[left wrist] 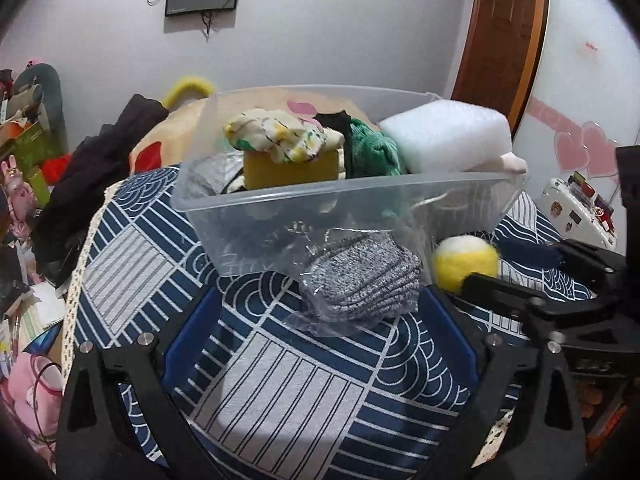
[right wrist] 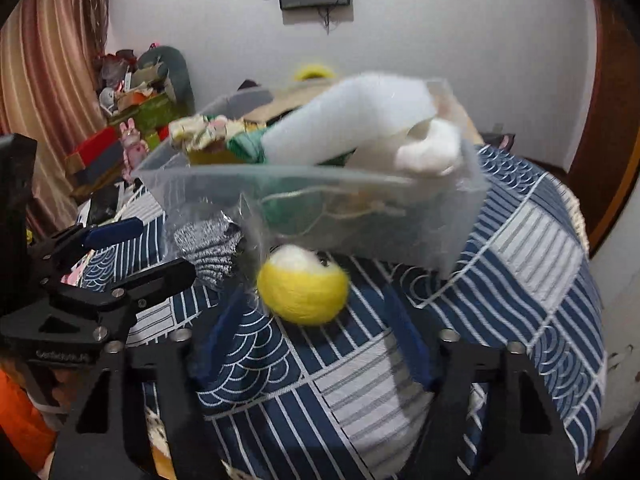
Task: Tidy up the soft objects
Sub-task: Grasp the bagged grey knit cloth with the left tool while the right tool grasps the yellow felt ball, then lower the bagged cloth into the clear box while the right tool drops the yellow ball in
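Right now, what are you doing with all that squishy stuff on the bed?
A person is tidying soft things into a clear plastic bin on the blue patterned cloth, using a tool in each hand. The bin already holds a white foam block, green knit fabric and a yellow sponge. Two things are left outside in front of it: a bagged stack of grey cloths and a yellow-and-white fuzzy ball. The left tool is open toward the cloths, the right tool open toward the ball; neither holds anything.

readable text: none for certain | black hand-held gripper [right wrist: 136,252] body, right wrist view: faint pale lettering, too blurred to read | white sticker-covered case [left wrist: 576,216]: stickers too small to make out
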A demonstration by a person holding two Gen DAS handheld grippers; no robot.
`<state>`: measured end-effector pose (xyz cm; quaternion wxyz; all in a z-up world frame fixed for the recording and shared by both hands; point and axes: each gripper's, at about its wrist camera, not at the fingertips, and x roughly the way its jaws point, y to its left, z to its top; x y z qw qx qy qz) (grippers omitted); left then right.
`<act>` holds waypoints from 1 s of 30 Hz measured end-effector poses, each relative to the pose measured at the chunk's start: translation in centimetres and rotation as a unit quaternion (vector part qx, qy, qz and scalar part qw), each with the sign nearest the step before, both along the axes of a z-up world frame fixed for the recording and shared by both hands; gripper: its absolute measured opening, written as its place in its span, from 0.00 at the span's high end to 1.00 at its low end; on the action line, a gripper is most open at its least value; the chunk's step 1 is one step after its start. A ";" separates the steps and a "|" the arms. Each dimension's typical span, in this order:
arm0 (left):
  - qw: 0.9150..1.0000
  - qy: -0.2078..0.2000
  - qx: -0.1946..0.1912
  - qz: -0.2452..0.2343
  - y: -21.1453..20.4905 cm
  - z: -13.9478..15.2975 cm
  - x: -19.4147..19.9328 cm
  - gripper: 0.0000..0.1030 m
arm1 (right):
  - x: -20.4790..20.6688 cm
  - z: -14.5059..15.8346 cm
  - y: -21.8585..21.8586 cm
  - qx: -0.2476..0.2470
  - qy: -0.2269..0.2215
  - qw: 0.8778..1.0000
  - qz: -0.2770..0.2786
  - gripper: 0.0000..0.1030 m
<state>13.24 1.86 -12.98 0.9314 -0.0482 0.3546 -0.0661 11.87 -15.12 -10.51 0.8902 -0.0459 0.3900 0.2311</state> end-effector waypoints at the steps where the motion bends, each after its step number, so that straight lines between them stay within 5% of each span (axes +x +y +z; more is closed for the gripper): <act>1: 1.000 0.003 0.000 -0.003 -0.1 -0.2 0.2 0.03 | 0.2 -0.2 0.2 0.002 0.007 1.000 0.005 0.47; 3: 1.000 0.010 -0.002 -0.009 -0.4 -0.6 0.6 0.03 | 0.2 -0.7 0.3 0.004 0.018 1.000 0.013 0.60; 11: 0.999 0.028 -0.009 -0.025 -1.9 -1.1 2.5 0.03 | -1.3 -0.1 -2.0 -0.001 -0.008 1.000 -0.011 0.62; 15: 0.998 0.048 -0.012 -0.034 -2.6 -1.5 3.9 0.35 | -1.5 0.3 -3.6 0.004 -0.012 0.999 -0.032 0.62; 21: 0.998 0.041 -0.014 -0.036 -2.7 -1.7 2.7 0.55 | -2.2 0.8 -3.9 0.013 -0.018 0.999 -0.031 0.62; 30: 1.000 0.003 -0.019 -0.016 -0.9 -0.3 -1.4 0.57 | -3.2 3.2 -2.6 0.022 -0.055 0.998 -0.019 0.62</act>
